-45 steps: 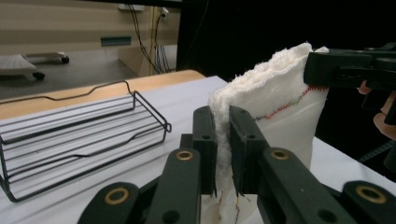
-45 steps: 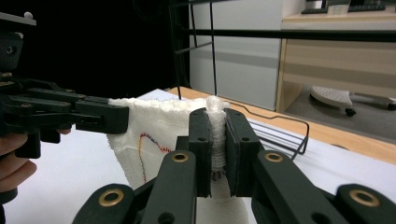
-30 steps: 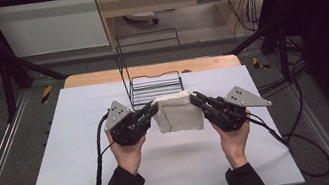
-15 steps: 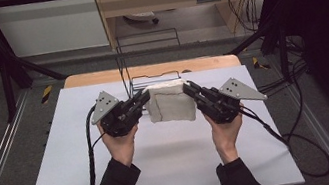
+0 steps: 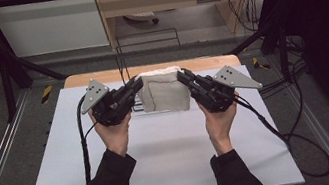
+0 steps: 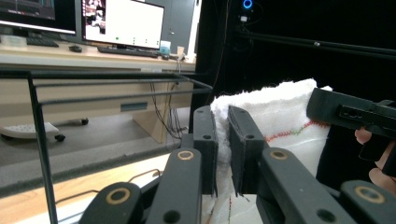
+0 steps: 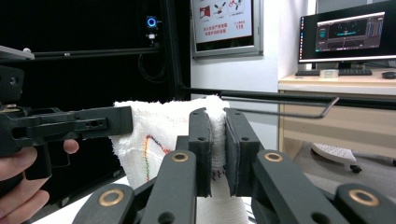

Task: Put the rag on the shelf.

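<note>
My left gripper (image 5: 134, 87) pinches white towel (image 5: 164, 91) at one edge, right gripper (image 5: 184, 77) clamped on opposite edge. Towel held up over table (image 5: 161, 144) far end, beside black wire rack (image 6: 37, 121).

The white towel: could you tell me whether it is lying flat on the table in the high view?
No, the white towel is held up above the table, pinched at its sides by the left gripper and the right gripper.

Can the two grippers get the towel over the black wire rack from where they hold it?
Probably yes. The left gripper and right gripper each pinch an upper corner of the white towel, lifted, with the black wire rack just beyond; nothing visible lies between.
</note>
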The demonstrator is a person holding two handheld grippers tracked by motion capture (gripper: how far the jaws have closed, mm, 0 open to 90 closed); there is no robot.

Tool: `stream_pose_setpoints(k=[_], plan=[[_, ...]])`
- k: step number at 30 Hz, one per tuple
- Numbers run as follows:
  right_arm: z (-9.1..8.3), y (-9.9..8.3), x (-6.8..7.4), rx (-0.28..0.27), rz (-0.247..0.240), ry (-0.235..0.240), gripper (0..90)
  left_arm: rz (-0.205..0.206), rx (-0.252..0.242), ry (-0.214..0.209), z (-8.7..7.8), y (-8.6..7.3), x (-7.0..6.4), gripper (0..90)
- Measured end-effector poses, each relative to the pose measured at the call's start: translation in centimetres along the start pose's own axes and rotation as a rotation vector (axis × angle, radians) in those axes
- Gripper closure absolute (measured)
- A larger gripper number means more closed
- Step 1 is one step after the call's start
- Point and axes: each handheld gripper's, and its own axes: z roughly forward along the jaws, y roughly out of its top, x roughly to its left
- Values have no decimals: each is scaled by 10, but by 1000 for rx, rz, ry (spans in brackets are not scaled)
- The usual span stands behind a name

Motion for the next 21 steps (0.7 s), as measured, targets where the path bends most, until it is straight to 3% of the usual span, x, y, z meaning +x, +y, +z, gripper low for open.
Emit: stream_pose_setpoints(k=[21], plan=[[27,33,-3,-50,-26,-26,826,22,-72,22,11,38,13,821]])
